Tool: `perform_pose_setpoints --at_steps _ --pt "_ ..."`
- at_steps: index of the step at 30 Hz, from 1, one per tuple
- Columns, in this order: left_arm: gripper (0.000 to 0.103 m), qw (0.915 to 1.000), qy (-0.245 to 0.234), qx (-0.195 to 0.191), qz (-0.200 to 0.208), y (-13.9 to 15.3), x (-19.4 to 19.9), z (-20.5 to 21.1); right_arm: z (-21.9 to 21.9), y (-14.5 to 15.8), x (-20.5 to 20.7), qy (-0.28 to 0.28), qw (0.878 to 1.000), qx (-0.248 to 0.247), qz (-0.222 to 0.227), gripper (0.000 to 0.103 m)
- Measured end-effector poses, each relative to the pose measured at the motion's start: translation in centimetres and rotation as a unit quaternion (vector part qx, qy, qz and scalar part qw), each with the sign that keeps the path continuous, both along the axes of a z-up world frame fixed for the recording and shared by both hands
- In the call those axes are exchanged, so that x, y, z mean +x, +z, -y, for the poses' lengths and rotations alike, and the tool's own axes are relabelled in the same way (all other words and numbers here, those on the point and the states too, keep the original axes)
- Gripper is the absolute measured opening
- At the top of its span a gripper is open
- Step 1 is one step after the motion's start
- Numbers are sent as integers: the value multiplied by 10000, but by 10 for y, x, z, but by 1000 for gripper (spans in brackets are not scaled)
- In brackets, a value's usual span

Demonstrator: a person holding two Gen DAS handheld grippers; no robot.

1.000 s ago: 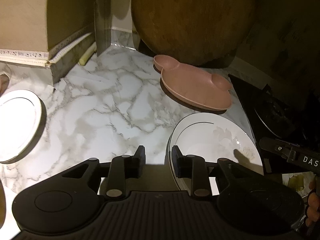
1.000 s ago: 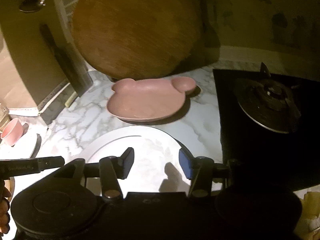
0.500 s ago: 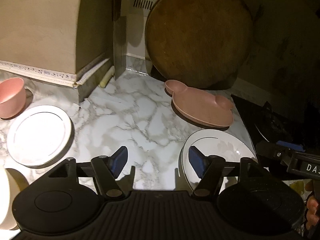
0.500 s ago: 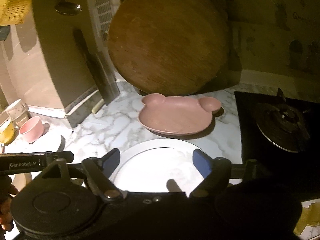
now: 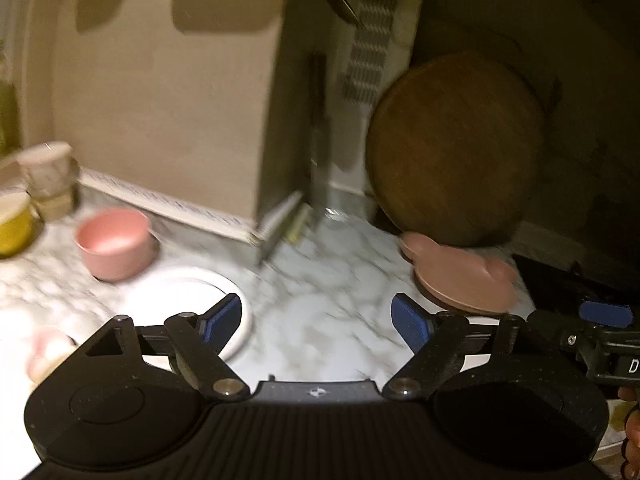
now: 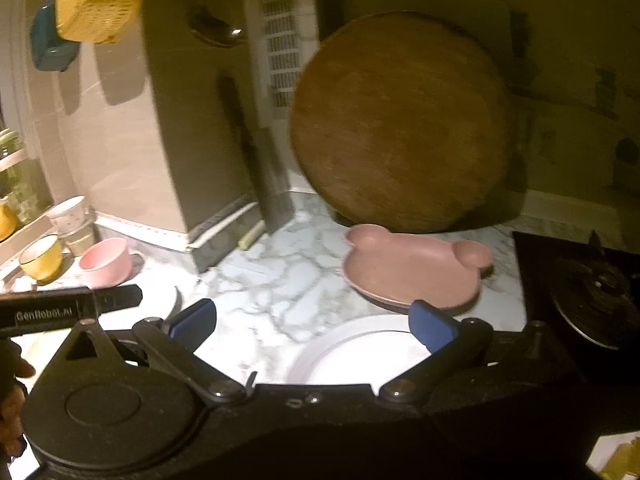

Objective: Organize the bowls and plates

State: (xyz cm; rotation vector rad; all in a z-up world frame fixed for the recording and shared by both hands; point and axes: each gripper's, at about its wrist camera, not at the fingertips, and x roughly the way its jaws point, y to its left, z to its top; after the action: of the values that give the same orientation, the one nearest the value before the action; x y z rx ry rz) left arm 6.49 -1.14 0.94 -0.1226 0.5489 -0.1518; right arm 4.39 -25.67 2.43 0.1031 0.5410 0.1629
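Note:
A pink bear-shaped plate (image 6: 416,270) lies on the marble counter below a round wooden board; it also shows in the left wrist view (image 5: 464,276). A large white plate (image 6: 360,356) lies just under my right gripper (image 6: 312,324), which is open and empty above it. A smaller white plate (image 5: 192,300) lies at the left, partly behind my left gripper (image 5: 318,320), which is open and empty above the counter. A pink bowl (image 5: 114,242) stands behind that plate and also shows in the right wrist view (image 6: 106,262).
A round wooden board (image 6: 400,124) leans on the back wall. A cleaver (image 6: 260,168) stands beside a beige box corner. A yellow cup (image 6: 40,258) and stacked cups (image 6: 70,216) stand far left. A black stove (image 6: 588,288) is at the right.
Both grippers have pulled back and up from the large white plate and their jaws have opened wider. The left view has swung left, bringing the pink bowl and cups into sight.

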Motion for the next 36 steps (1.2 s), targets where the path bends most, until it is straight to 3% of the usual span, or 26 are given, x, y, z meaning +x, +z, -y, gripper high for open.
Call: perform_pose_setpoints --at_steps 12,23,36 --pt "89 9973 693 207 -90 9 -1 -54 -66 5 25 785 9969 -29 46 103" --pt "89 9897 1183 49 -803 -13 47 -108 -113 -3 75 1279 9917 -149 -49 102" --pt "89 9731 1320 -197 -1876 -45 123 -164 -159 -43 151 1613 9827 -446 -788 97"
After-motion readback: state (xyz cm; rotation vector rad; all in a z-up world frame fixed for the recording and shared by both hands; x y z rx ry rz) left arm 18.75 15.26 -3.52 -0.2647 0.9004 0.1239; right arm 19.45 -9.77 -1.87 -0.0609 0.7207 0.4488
